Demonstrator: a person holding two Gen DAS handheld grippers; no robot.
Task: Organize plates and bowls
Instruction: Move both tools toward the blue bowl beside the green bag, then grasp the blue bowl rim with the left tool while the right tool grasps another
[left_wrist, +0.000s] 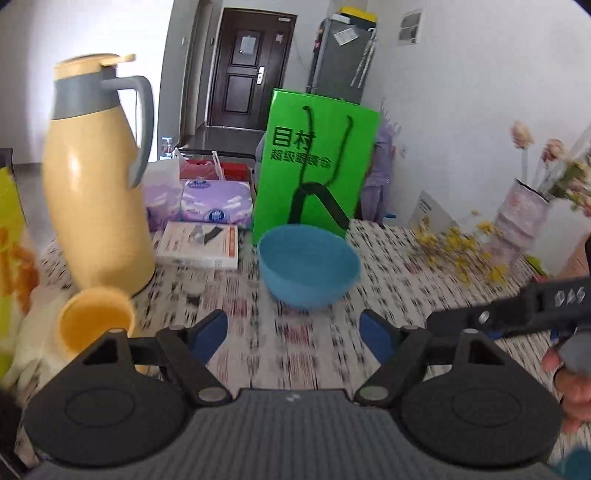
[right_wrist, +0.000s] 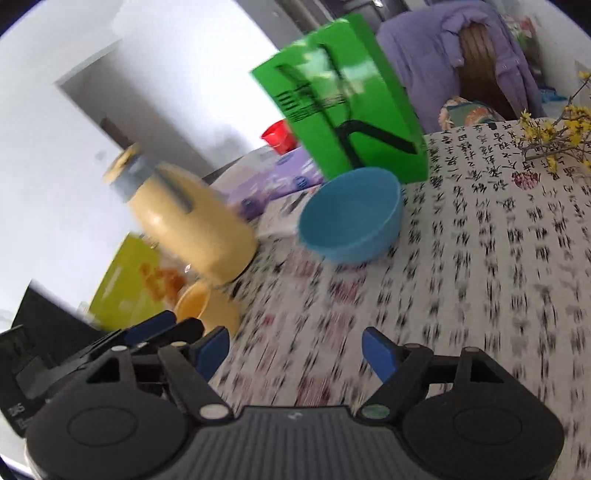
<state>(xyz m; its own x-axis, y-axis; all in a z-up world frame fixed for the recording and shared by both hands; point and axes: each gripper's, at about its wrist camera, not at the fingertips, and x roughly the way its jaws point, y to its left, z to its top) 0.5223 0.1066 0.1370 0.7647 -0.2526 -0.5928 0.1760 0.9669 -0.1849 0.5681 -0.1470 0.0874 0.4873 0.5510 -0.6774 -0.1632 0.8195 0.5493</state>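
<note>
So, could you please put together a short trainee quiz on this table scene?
1. True or false: the blue bowl is held by the left gripper.
2. What stands directly behind the bowl? A) red bucket B) green bag C) flower vase
3. Fill in: beside the base of the yellow jug sits a yellow ____.

Key:
1. False. The bowl rests on the tablecloth, ahead of the open, empty jaws; the right gripper is open and empty too.
2. B, the green bag.
3. Cup.
</note>
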